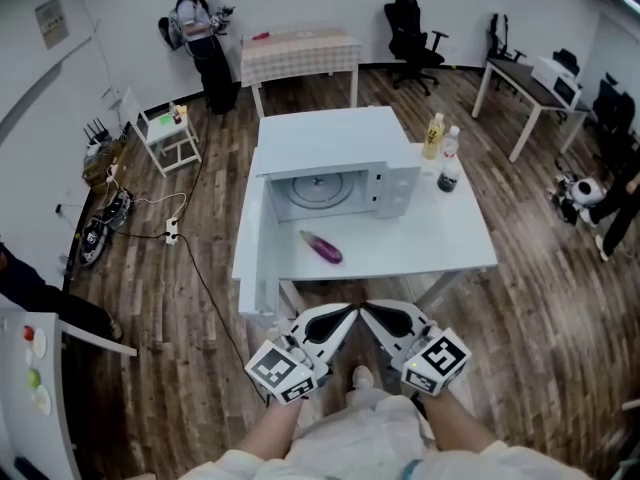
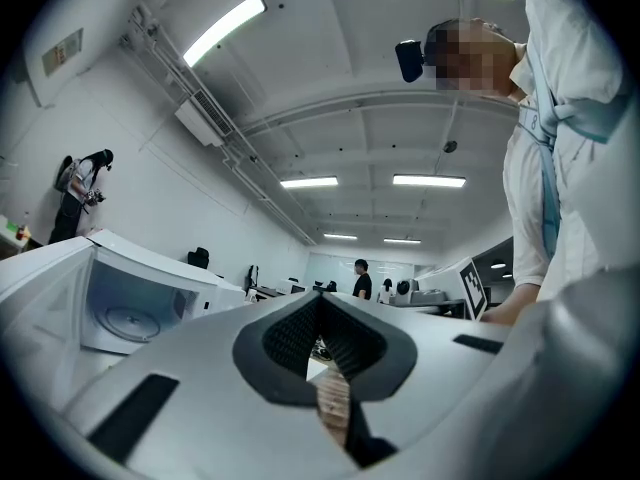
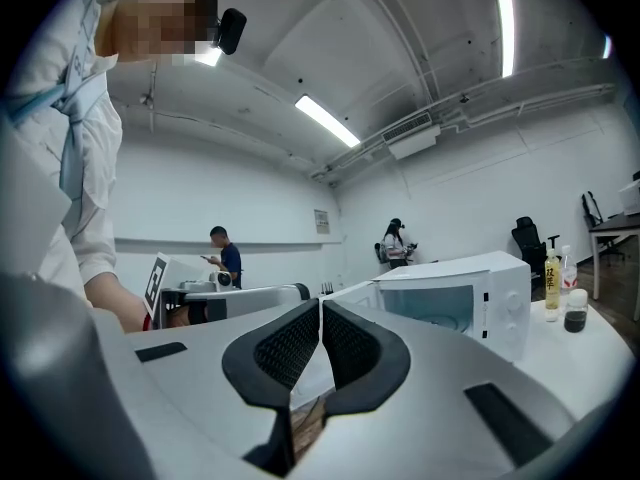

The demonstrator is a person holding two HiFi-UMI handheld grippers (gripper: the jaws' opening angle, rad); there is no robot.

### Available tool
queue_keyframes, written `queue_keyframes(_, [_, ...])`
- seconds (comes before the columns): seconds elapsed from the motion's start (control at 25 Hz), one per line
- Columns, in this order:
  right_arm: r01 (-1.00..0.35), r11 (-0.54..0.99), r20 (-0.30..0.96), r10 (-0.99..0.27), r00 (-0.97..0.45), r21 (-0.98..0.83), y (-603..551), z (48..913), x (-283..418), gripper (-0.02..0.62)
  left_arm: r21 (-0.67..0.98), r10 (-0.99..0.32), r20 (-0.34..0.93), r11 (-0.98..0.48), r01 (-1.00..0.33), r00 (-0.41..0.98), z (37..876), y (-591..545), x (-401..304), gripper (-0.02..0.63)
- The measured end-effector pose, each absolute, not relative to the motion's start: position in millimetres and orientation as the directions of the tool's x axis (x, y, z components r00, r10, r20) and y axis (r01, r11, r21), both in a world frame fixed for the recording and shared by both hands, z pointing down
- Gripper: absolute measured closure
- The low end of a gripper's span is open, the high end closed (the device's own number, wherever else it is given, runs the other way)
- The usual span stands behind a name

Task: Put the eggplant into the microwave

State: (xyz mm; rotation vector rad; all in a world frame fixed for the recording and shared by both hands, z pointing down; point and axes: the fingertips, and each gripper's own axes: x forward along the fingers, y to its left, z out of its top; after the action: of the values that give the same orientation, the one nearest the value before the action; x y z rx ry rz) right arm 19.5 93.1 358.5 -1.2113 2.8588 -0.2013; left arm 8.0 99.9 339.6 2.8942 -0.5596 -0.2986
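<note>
A purple eggplant [image 1: 322, 247] lies on the white table [image 1: 450, 243], just in front of the white microwave [image 1: 335, 173]. The microwave's door [image 1: 252, 243] is swung wide to the left and its turntable shows inside. Both grippers hang in front of the table's near edge, below the eggplant and apart from it. My left gripper [image 1: 350, 309] is shut with nothing in it, its pads meeting at the tips [image 2: 318, 296]. My right gripper [image 1: 367, 307] is shut and empty too [image 3: 320, 303]. The microwave appears at the left of the left gripper view [image 2: 130, 298] and at the right of the right gripper view [image 3: 470, 303].
A yellow bottle [image 1: 433, 136] and two small bottles [image 1: 449, 165] stand on the table right of the microwave. Cables and a power strip [image 1: 170, 230] lie on the floor at left. A person [image 1: 200, 38] stands by a far table, with office chairs [image 1: 412, 30] behind.
</note>
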Motion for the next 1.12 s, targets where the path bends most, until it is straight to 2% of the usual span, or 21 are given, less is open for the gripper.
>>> queue_keyframes(0.64, [-0.636,0.764,0.034,-0.636,-0.771,-0.111,12,343,71,0.561,0.208,-0.459,-0.196,-0.883,-0.421,0.866,316,17,62,0.604])
queue_keyframes(1.12, [-0.621,0.771,0.044,-0.622,-0.782,-0.140,-18,360,64,0.560,0.229,-0.519,-0.173,-0.848,-0.478,0.837,331,-26,42,0.604])
